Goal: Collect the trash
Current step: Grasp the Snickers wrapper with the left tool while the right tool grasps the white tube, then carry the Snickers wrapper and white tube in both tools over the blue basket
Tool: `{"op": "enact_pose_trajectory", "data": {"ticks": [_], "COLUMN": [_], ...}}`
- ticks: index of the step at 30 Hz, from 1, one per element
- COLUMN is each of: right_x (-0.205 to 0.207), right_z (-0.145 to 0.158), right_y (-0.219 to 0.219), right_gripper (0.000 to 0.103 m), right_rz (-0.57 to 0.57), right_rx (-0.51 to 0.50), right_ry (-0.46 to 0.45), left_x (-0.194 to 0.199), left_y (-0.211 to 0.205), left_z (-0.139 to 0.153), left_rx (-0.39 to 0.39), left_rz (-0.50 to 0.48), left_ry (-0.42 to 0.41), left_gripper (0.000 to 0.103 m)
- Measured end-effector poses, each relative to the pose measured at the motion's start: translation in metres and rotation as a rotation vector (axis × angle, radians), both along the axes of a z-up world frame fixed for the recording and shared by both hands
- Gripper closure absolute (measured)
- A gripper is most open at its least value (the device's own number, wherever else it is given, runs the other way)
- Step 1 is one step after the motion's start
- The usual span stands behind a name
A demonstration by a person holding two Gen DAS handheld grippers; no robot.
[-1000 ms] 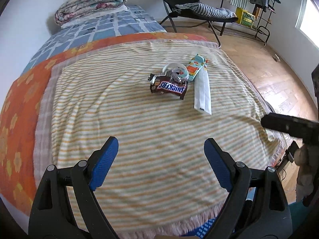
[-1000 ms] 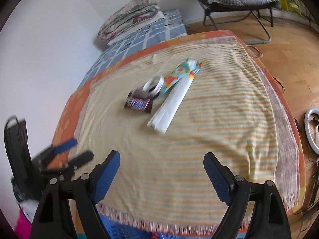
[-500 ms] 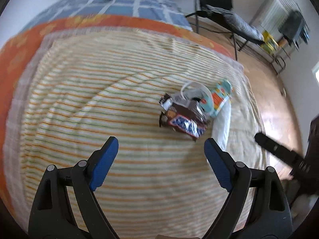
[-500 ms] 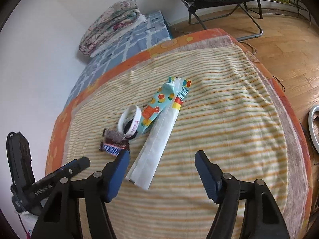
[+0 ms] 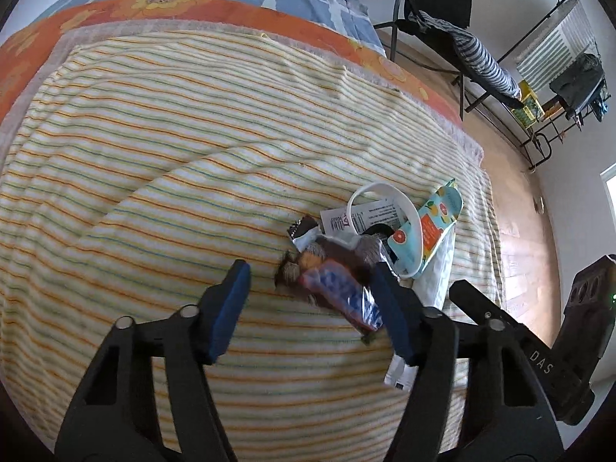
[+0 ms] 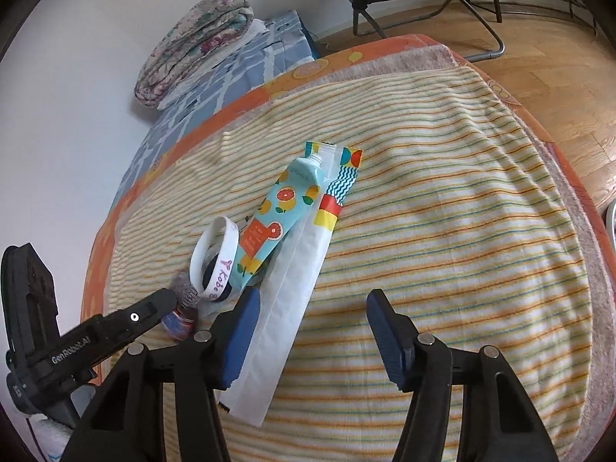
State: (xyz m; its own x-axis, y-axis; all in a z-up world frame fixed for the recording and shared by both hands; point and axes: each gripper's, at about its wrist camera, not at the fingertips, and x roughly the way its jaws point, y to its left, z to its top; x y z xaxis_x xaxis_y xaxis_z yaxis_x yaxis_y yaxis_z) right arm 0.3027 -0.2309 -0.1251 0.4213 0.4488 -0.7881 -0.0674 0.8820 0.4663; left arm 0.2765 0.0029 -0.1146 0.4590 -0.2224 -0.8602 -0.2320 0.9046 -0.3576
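Four trash items lay clustered mid-frame on the striped bed blanket (image 5: 161, 123): one candy wrapper (image 5: 335, 285), one white wristband (image 6: 215, 258), one citrus-print tube (image 6: 281, 215), one long white paper bag (image 6: 285, 315). Left gripper (image 5: 312, 300) half-open, fingers just closing, wrapper between them, not clearly pinched. Right gripper (image 6: 312, 327) half-open, closing over the bag's lower end, not gripping.
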Motion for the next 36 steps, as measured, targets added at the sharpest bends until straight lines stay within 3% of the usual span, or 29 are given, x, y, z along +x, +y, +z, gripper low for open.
{"op": "enact_pose_trajectory", "data": {"ticks": [3, 11, 15, 19, 36], "right_x": [0.004, 0.008, 0.008, 0.005, -0.045], "right_z": [-0.002, -0.004, -0.003, -0.004, 0.023], "right_y": [0.005, 0.029, 0.035, 0.021, -0.017], "right_gripper": [0.042, 0.045, 0.067, 0.084, 0.099], "right_rz": [0.000, 0.035, 0.040, 0.032, 0.041], "right_rx": [0.005, -0.052, -0.131, -0.097, -0.152], "right_ry": [-0.003, -0.029, -0.038, -0.025, -0.060], "left_x": [0.001, -0.001, -0.001, -0.005, -0.045], "left_y": [0.000, 0.001, 0.003, 0.006, 0.013], "left_z": [-0.004, 0.001, 0.002, 0.005, 0.033], "left_rx": [-0.003, 0.026, 0.031, 0.043, 0.103], "left_rz": [-0.010, -0.019, -0.015, -0.014, -0.016], "left_ry": [0.002, -0.017, -0.019, -0.026, -0.057], "left_gripper": [0.062, 0.079, 0.080, 0.081, 0.085]}}
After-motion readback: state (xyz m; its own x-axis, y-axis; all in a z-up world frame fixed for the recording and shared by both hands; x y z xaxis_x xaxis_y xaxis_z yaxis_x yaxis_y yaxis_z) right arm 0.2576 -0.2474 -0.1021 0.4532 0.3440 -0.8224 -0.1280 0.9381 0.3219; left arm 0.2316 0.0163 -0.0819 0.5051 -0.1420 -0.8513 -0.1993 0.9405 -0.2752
